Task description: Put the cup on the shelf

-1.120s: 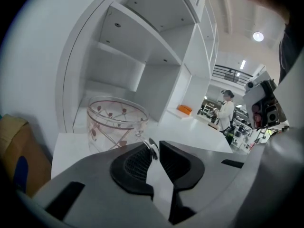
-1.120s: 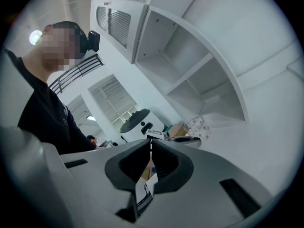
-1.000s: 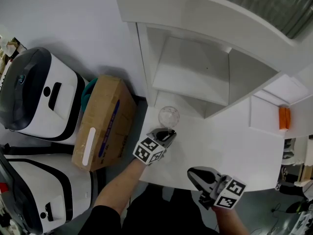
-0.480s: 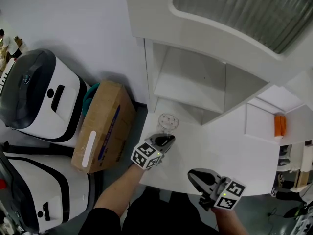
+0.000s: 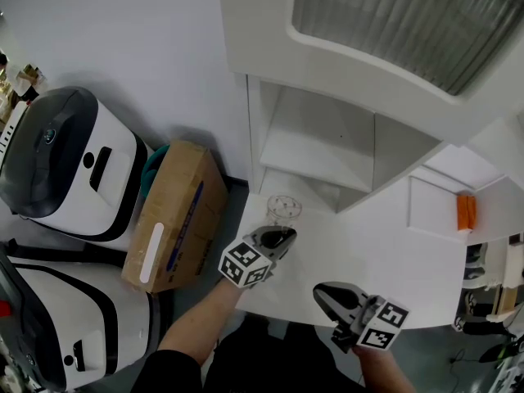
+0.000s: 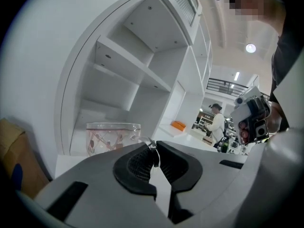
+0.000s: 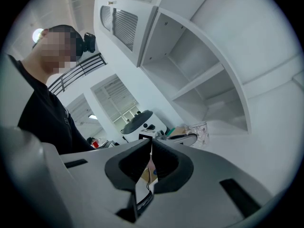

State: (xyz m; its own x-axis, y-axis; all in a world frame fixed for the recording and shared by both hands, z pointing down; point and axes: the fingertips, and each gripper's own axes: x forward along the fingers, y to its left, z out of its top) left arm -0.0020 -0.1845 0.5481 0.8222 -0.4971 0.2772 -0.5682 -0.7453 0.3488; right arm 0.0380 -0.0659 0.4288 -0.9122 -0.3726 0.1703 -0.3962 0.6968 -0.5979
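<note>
A clear glass cup point(image 5: 283, 209) with a reddish pattern hangs just above the white counter point(image 5: 393, 256), in front of the white shelf unit point(image 5: 321, 142). My left gripper point(image 5: 282, 234) has just been closing and is shut on the cup's thin glass handle point(image 6: 153, 148), which sits between its pads. The cup point(image 6: 113, 137) shows upright past the left jaw, with the empty shelf boards point(image 6: 128, 65) behind it. My right gripper point(image 5: 324, 294) hovers at the counter's near edge, shut with nothing in it. The right gripper view shows the cup point(image 7: 201, 131) far ahead of the shut right gripper point(image 7: 152, 144).
A cardboard box point(image 5: 173, 219) stands on the floor left of the counter, next to two white-and-black machines point(image 5: 65, 158). An orange object point(image 5: 464, 211) lies in a low compartment at the right. A slatted cabinet door point(image 5: 409, 19) hangs above the shelves.
The left gripper has risen a little with the cup, which has come up off the counter. The right gripper has stayed where it was.
</note>
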